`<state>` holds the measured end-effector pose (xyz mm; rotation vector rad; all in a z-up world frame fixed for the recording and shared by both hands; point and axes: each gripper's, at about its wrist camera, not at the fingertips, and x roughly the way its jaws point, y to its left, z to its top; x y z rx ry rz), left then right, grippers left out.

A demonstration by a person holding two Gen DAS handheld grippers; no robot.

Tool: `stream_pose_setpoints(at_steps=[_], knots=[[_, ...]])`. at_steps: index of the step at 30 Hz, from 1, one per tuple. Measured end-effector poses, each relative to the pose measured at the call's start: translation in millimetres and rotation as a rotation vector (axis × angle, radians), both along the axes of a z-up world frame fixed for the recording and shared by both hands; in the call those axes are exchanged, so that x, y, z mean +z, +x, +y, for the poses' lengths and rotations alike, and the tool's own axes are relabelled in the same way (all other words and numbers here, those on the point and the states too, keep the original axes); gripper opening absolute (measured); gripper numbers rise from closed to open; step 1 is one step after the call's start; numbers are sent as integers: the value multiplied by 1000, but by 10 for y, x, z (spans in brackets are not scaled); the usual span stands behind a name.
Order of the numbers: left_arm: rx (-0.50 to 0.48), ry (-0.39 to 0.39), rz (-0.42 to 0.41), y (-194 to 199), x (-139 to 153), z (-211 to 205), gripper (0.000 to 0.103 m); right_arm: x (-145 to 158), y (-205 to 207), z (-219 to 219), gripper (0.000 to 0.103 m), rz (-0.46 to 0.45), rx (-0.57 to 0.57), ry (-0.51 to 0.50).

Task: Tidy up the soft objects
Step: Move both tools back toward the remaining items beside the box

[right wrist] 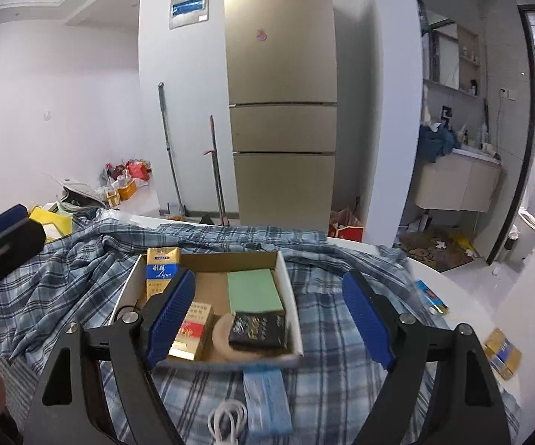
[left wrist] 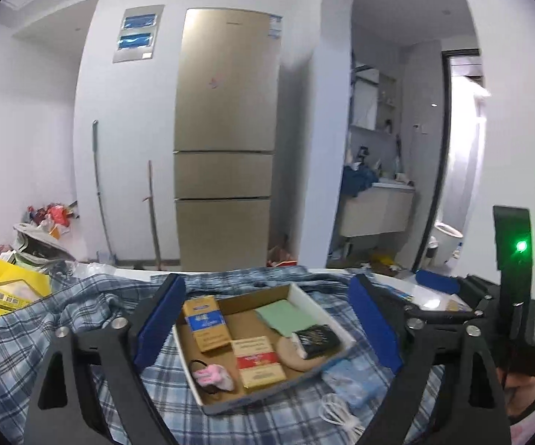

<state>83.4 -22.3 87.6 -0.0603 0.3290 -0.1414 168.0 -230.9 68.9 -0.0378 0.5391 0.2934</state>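
Left wrist view: both claws spread and empty above the cardboard tray [left wrist: 306, 298] of soft items.

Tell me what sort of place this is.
Most likely a lived-in flat: a tall gold fridge against the wall, a bathroom with vanity through the doorway, and a table draped with a plaid cloth.

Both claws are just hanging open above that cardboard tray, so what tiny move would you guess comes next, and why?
Probably the right gripper dips toward the pale blue soft packet, lying on the blue plaid cloth just outside the shallow cardboard tray. Its jaws stand open with nothing between them, and the left gripper is empty too, while other items already sit inside the tray.
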Motion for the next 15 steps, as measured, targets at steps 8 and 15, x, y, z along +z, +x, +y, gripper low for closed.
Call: stream_pose_setpoints(at_steps=[8, 15], knots=[[-30, 47, -6, -273, -284, -260, 103, -299, -240, -274, 81, 42, -19, 47], [-23, 36, 29, -207, -646, -266, 103, -686, -143, -338, 81, 117, -25, 27]])
